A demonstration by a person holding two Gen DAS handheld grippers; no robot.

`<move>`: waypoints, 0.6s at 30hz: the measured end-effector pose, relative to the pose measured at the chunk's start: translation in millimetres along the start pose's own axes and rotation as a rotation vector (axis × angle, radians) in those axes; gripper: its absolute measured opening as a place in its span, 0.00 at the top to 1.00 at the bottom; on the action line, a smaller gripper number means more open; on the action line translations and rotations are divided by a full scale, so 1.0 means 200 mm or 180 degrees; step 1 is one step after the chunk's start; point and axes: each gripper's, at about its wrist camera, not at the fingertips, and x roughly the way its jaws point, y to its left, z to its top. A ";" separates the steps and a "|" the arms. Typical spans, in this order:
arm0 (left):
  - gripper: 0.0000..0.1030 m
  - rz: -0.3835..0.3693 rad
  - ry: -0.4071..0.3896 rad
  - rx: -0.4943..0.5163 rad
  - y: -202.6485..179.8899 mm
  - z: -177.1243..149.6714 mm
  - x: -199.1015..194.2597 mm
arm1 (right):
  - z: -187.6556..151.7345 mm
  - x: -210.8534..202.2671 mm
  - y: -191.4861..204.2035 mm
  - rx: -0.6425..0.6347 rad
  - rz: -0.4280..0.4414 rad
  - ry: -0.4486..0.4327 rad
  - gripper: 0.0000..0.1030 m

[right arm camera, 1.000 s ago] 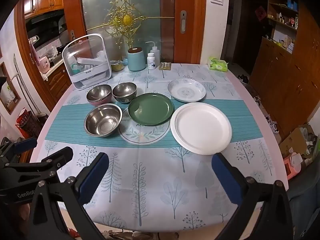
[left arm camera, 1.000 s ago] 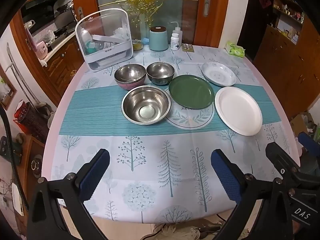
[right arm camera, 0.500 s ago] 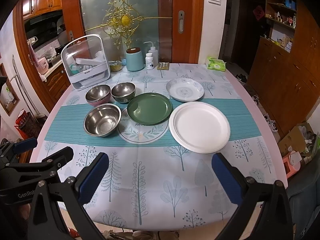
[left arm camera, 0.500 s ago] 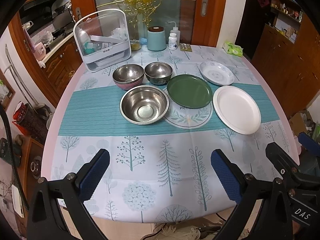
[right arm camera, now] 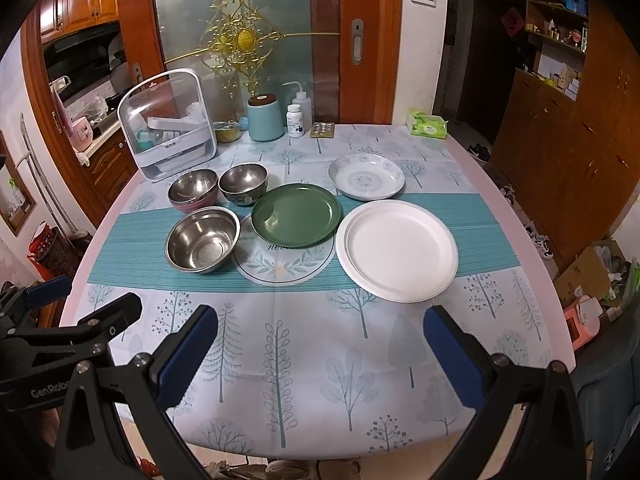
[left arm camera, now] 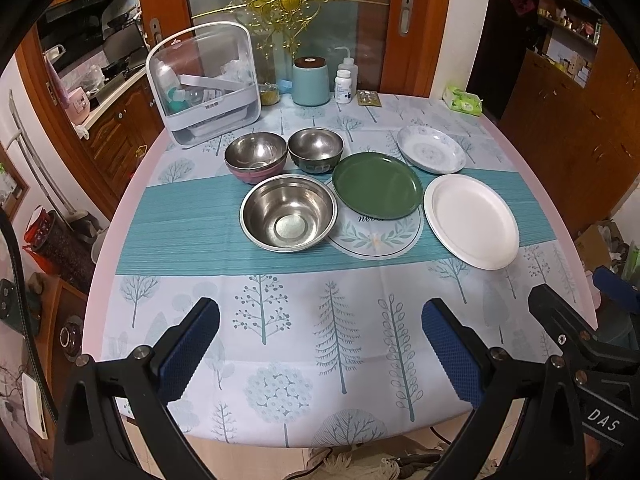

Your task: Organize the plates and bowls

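On the table's teal runner stand a large steel bowl (left arm camera: 289,213) (right arm camera: 203,239), a green plate (left arm camera: 377,185) (right arm camera: 296,215) and a white plate (left arm camera: 471,227) (right arm camera: 397,250). Behind them are a steel bowl in a pink bowl (left arm camera: 256,157) (right arm camera: 193,190), a small steel bowl (left arm camera: 316,149) (right arm camera: 243,182) and a patterned plate (left arm camera: 431,155) (right arm camera: 366,176). My left gripper (left arm camera: 320,344) is open and empty over the table's near edge. My right gripper (right arm camera: 320,350) is open and empty beside it, also seen in the left wrist view (left arm camera: 568,328).
A clear-lidded white dish rack (left arm camera: 208,84) (right arm camera: 170,124) stands at the back left. A blue canister (left arm camera: 311,82), bottles (left arm camera: 345,80), a blister pack (right arm camera: 322,130) and a tissue pack (left arm camera: 463,101) line the back edge. Wooden cabinets (right arm camera: 568,120) stand at the right.
Both views have shifted slightly; the dishes appear a little farther and higher in frame. Nothing on the table has moved, and both grippers stay open.
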 end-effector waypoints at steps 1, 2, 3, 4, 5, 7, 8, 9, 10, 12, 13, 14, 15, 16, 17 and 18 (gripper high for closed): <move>0.03 0.0000 -0.0010 -0.0001 0.00 0.00 0.00 | 0.00 0.00 0.00 0.0001 0.0002 0.0001 0.00; 0.03 0.0001 -0.0017 -0.0001 0.01 0.00 -0.01 | 0.00 0.00 -0.01 0.0004 0.0004 0.0003 0.00; 0.03 0.0000 -0.0023 -0.0006 0.01 0.00 -0.01 | 0.00 0.01 -0.01 0.0020 -0.0002 0.0009 0.00; 0.03 -0.0003 -0.0028 -0.0012 0.02 0.00 -0.01 | 0.00 0.01 -0.01 0.0021 -0.0004 0.0008 0.00; 0.03 -0.0005 -0.0031 -0.0017 0.03 0.00 -0.02 | 0.00 0.01 -0.01 0.0020 -0.0002 0.0007 0.00; 0.03 -0.0008 -0.0028 -0.0025 0.04 0.00 -0.01 | 0.00 0.01 0.00 0.0021 0.0000 0.0012 0.00; 0.03 -0.0008 -0.0023 -0.0028 0.04 -0.01 -0.01 | 0.00 0.01 0.00 0.0021 -0.0001 0.0014 0.00; 0.03 -0.0008 -0.0019 -0.0030 0.04 -0.01 -0.01 | 0.00 0.01 0.01 0.0020 -0.0003 0.0015 0.00; 0.03 -0.0012 -0.0015 -0.0035 0.05 -0.01 -0.01 | 0.00 0.01 0.02 0.0019 0.0002 0.0024 0.00; 0.03 -0.0022 -0.0007 -0.0044 0.06 -0.01 -0.01 | 0.00 0.01 0.04 0.0018 -0.0006 0.0024 0.00; 0.03 -0.0023 -0.0005 -0.0048 0.06 -0.01 -0.01 | 0.00 0.01 0.04 0.0019 -0.0005 0.0025 0.00; 0.03 -0.0025 -0.0004 -0.0048 0.07 -0.01 -0.01 | 0.00 0.01 0.04 0.0018 -0.0007 0.0021 0.00; 0.03 -0.0026 -0.0002 -0.0048 0.07 -0.01 -0.01 | 0.00 0.01 0.04 0.0019 -0.0007 0.0020 0.00; 0.03 -0.0027 -0.0002 -0.0048 0.07 -0.01 -0.01 | 0.00 0.01 0.04 0.0020 -0.0004 0.0021 0.00; 0.03 -0.0027 0.0000 -0.0048 0.07 -0.01 -0.01 | 0.00 0.01 0.04 0.0022 -0.0006 0.0020 0.00; 0.03 -0.0029 0.0004 -0.0045 0.07 -0.01 -0.01 | 0.00 0.01 0.04 0.0024 -0.0005 0.0024 0.00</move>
